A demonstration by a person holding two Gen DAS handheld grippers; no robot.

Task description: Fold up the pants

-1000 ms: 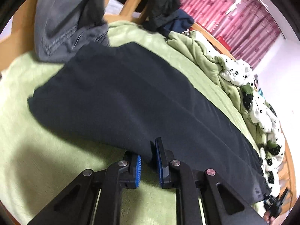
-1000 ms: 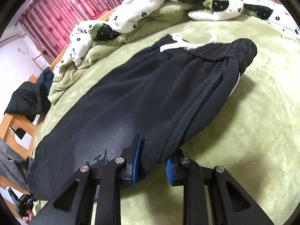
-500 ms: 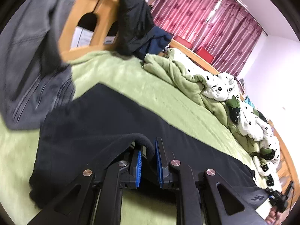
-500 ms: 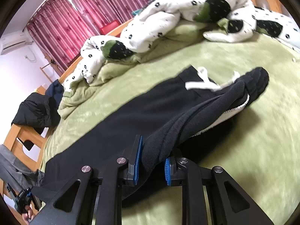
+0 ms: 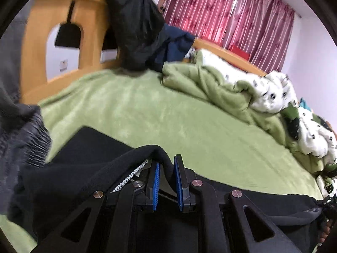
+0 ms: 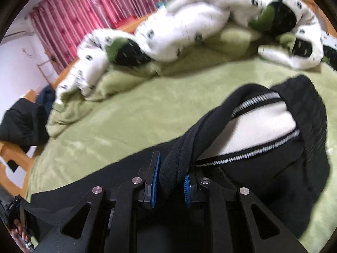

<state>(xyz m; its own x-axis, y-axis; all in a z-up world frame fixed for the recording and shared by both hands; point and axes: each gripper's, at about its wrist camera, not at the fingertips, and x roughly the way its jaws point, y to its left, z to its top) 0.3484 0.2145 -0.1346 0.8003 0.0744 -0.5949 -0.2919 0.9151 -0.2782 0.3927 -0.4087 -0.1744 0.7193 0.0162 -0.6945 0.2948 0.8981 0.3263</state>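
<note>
Even, soft indoor light, moderately bright. Daylight glows through the red curtains, one bright vertical slit between panels. No hard shadows on the green blanket; only a pale sheen across its pile.

Black pants read almost featureless, detail crushed in the dark cloth. White quilt close to blown out.

Motion blur in both views: wooden bed frame, quilt pattern and cloth edges are smeared. Gripper fingers stay sharp.

Strong fisheye bending; black vignette at every corner.
</note>
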